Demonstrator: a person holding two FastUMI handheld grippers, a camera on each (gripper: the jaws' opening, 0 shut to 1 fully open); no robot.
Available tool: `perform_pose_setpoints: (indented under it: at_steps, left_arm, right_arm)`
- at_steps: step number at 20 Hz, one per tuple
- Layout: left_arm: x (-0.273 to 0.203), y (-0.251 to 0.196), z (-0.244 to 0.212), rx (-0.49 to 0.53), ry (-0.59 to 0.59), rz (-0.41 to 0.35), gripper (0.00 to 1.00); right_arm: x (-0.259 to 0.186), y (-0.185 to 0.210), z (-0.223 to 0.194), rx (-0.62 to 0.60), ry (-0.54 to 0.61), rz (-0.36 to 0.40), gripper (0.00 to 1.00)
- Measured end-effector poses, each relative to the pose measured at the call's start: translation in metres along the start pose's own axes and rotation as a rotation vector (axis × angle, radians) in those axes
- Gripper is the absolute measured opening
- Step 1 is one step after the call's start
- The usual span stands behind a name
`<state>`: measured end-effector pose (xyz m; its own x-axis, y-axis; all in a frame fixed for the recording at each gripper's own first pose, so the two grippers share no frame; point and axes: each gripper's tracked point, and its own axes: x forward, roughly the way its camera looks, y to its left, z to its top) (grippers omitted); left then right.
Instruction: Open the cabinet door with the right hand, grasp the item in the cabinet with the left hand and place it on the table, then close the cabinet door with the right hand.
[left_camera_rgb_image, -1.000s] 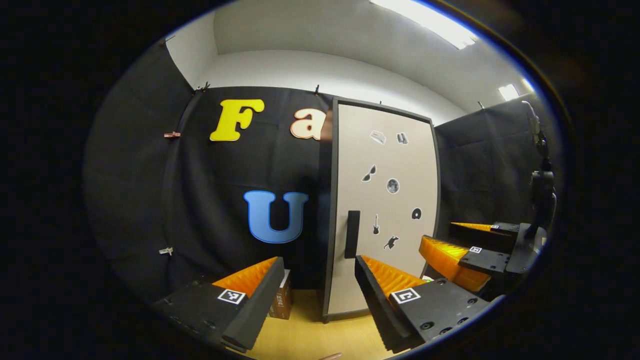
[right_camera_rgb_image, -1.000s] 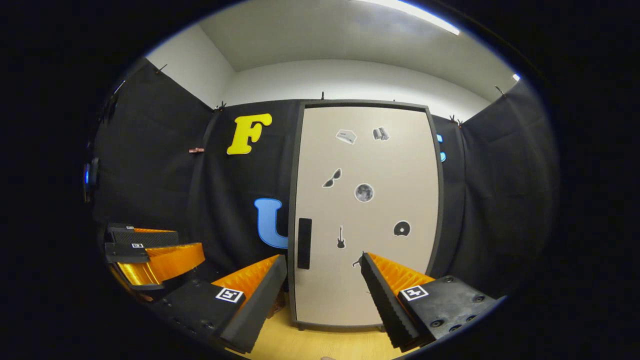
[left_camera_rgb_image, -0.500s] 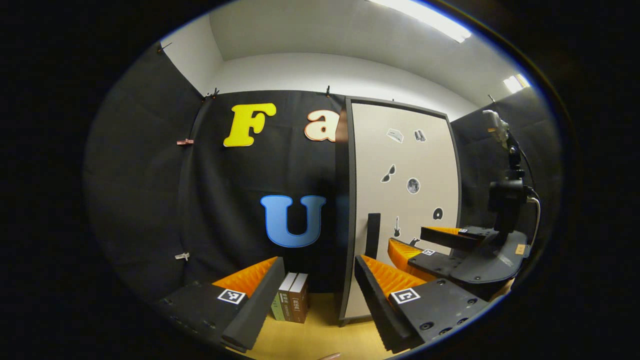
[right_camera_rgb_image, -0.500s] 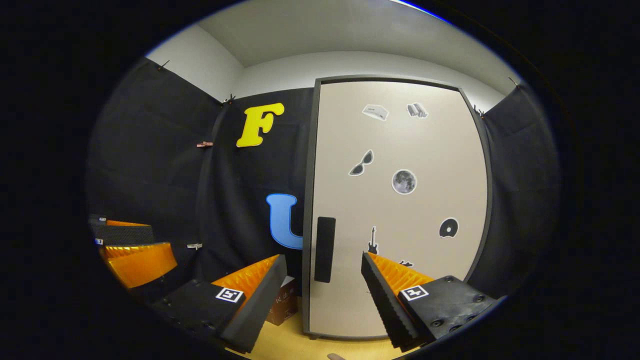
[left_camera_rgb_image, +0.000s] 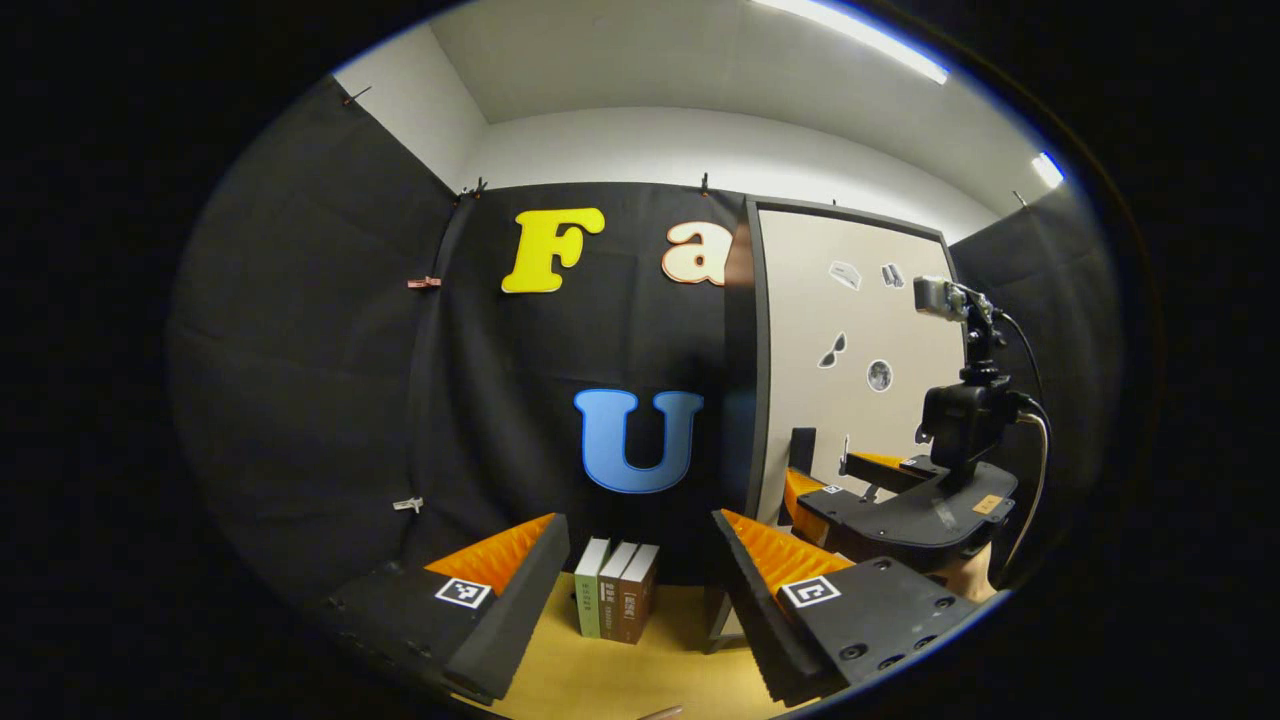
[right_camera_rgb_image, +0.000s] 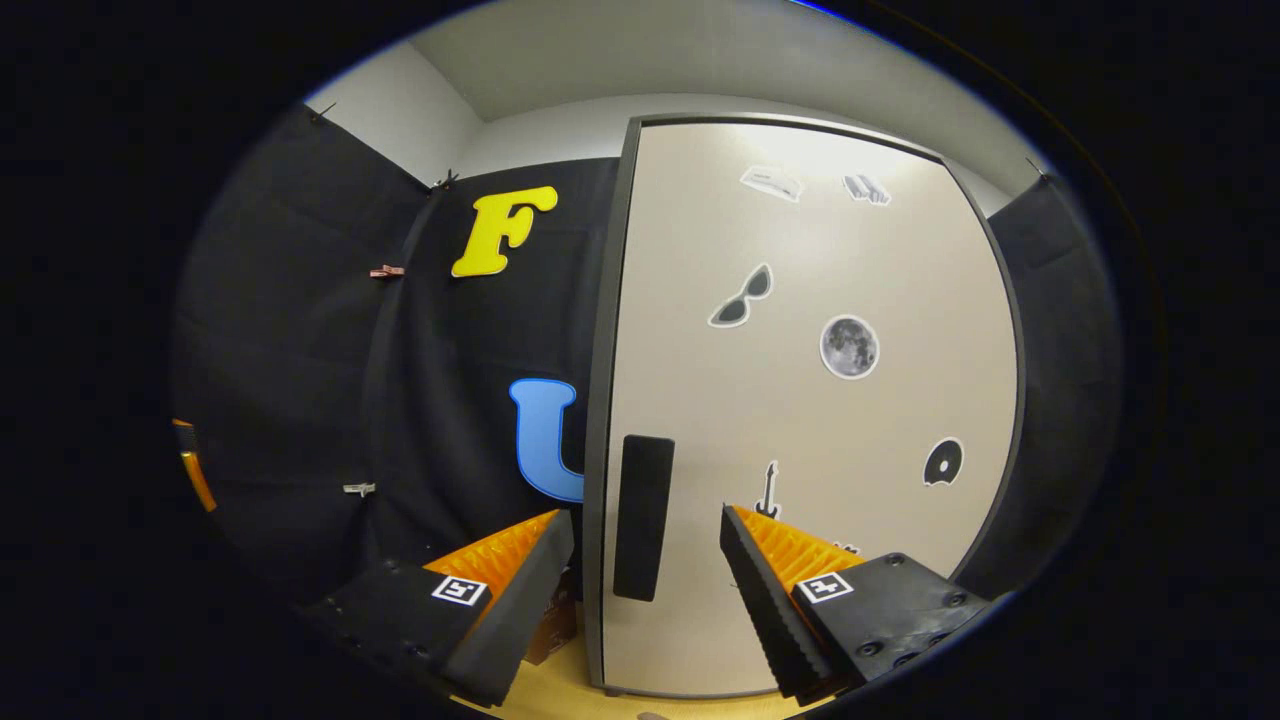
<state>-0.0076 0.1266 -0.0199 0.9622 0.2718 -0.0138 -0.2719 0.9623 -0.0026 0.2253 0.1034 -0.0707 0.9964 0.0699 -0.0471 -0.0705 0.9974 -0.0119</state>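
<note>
Close before the right tool (right_camera_rgb_image: 645, 560), the cabinet door (right_camera_rgb_image: 810, 400) looms larger than a second ago; its dark handle (right_camera_rgb_image: 642, 517) now sits between the spread, empty fingers. Door still closed, so the item inside is hidden. Left tool (left_camera_rgb_image: 635, 565), open and holding nothing, has swung leftward: three books (left_camera_rgb_image: 617, 603) on the table (left_camera_rgb_image: 600, 680) now stand ahead of it. Judgement: handle grasp is imminent; opening not begun.

3 books (left_camera_rgb_image: 613, 590) upright on desk (left_camera_rgb_image: 600, 680), 1 cabinet door (right_camera_rgb_image: 800, 400) w/ 1 handle (right_camera_rgb_image: 642, 517), 2 tongs: left (left_camera_rgb_image: 635, 560), right (right_camera_rgb_image: 645, 555).
</note>
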Motion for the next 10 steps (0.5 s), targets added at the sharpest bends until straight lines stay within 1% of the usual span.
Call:
perform_pose_setpoints:
  at_steps: [1,5,8,9,10]
  left_arm:
    - [0.000,0.002,0.000,-0.002,0.001,0.005,0.90]
    - [-0.003,0.017,-0.001,0.036,0.006,0.039,0.90]
    - [-0.003,0.022,-0.001,0.055,0.002,0.053,0.90]
    - [-0.003,0.023,0.000,0.063,0.000,0.053,0.90]
    - [-0.002,0.023,-0.002,0.069,0.002,0.051,0.90]
  right_arm:
    - [0.005,0.000,-0.003,0.003,0.004,-0.002,0.96]
    - [0.026,0.001,-0.011,0.011,0.007,-0.032,0.96]
    - [0.038,0.000,-0.019,-0.006,0.014,-0.059,0.84]
    - [0.042,-0.002,-0.022,-0.010,0.016,-0.070,0.82]
    - [0.045,-0.001,-0.023,-0.006,0.017,-0.070,0.82]
